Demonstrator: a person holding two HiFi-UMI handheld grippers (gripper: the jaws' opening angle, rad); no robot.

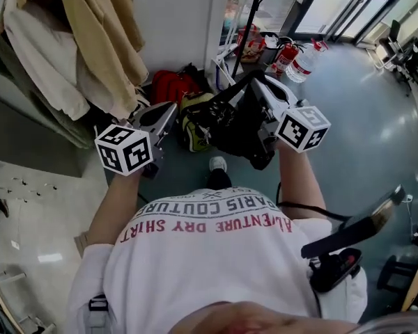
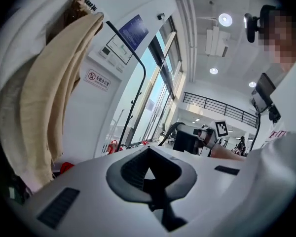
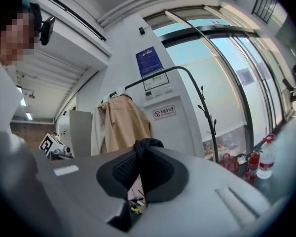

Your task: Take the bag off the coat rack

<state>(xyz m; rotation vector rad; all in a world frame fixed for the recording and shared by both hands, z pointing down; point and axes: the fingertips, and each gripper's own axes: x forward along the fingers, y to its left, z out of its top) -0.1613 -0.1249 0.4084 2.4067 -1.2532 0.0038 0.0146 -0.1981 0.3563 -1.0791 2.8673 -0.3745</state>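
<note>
In the head view a black bag point(image 1: 231, 127) hangs by its strap from my right gripper point(image 1: 256, 83), in front of the person's chest and clear of the floor. The right gripper view shows the black strap point(image 3: 147, 144) bunched between the pads, with the jaws shut on it. The coat rack's black pole point(image 1: 251, 18) rises behind the bag, and its curved arm point(image 3: 201, 90) stands apart from the strap. My left gripper point(image 1: 168, 111) is held level at the left with its jaws together and nothing between them point(image 2: 149, 171).
Beige and white coats point(image 1: 101, 40) hang at the upper left. A red bag point(image 1: 171, 85) and a yellow-green bag point(image 1: 192, 122) lie on the floor under the grippers. Fire extinguishers point(image 1: 285, 56) and a water bottle point(image 1: 308, 60) stand by the rack's foot. The white wall point(image 1: 174, 19) is behind.
</note>
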